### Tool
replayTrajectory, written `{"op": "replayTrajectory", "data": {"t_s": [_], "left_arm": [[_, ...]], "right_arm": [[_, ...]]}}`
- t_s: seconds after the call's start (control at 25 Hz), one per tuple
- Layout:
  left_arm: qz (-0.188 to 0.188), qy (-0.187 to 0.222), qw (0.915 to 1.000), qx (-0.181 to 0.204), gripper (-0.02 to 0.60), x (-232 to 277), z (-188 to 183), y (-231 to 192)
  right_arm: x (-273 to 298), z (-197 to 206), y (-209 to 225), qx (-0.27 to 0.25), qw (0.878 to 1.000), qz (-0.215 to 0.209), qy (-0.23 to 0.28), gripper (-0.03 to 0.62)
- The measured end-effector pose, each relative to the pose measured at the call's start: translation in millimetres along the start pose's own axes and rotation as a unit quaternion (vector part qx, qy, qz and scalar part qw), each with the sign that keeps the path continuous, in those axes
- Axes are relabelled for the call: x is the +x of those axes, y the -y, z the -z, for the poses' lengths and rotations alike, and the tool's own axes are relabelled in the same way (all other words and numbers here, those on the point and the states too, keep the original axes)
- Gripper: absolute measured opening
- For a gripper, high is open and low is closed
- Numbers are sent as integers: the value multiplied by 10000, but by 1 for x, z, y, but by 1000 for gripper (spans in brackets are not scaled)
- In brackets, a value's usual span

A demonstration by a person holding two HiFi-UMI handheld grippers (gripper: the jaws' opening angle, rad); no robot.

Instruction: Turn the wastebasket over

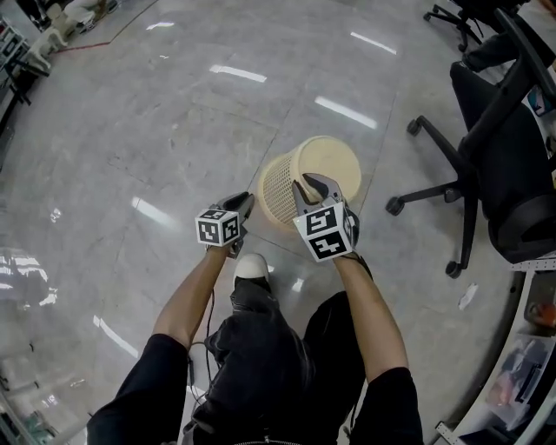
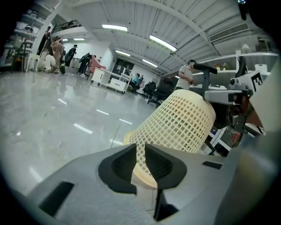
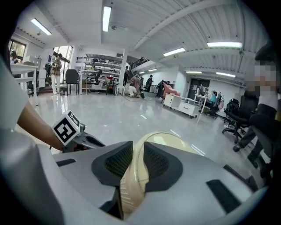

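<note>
A cream mesh wastebasket [image 1: 323, 165] leans on the glossy floor in front of me, its solid round end turned up and to the right. My left gripper [image 1: 249, 202] meets it low on its left side; in the left gripper view the jaws [image 2: 139, 151] stand narrow, with the basket's [image 2: 180, 121] mesh wall and edge filling the gap. My right gripper [image 1: 304, 187] sits on the near edge of the upturned end. In the right gripper view its pads [image 3: 138, 154] press on the basket's [image 3: 164, 139] cream edge.
A black office chair [image 1: 495, 148] on castors stands close to the right of the basket. Another chair [image 1: 456, 17] is at the far right top. My white shoe [image 1: 252, 266] is just below the grippers. Shelving with clutter [image 1: 521, 365] runs along the lower right. Open floor lies left and beyond.
</note>
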State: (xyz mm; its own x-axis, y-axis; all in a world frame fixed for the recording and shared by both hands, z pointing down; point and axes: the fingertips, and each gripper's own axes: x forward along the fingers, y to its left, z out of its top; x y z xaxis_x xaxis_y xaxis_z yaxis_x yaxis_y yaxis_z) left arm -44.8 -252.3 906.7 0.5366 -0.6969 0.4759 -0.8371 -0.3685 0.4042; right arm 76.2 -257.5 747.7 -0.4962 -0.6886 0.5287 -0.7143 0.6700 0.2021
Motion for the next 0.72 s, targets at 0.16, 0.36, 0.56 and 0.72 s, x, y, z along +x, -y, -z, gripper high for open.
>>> {"op": "replayTrajectory", "data": {"t_s": [0.16, 0.36, 0.56, 0.72], "left_arm": [[201, 350, 9989, 224, 63, -6, -31, 17], [398, 744, 9961, 241, 61, -15, -65, 35], [726, 1085, 9902, 498, 61, -16, -99, 73], [1014, 1096, 9825, 1112, 34, -9, -115, 114]], "right_arm": [[16, 6, -2, -25, 9998, 182, 9, 25], [33, 22, 3, -350, 9976, 402, -441, 21], [27, 13, 10, 248, 9992, 243, -191, 21], [1, 11, 49, 1204, 9889, 846, 184, 21]]}}
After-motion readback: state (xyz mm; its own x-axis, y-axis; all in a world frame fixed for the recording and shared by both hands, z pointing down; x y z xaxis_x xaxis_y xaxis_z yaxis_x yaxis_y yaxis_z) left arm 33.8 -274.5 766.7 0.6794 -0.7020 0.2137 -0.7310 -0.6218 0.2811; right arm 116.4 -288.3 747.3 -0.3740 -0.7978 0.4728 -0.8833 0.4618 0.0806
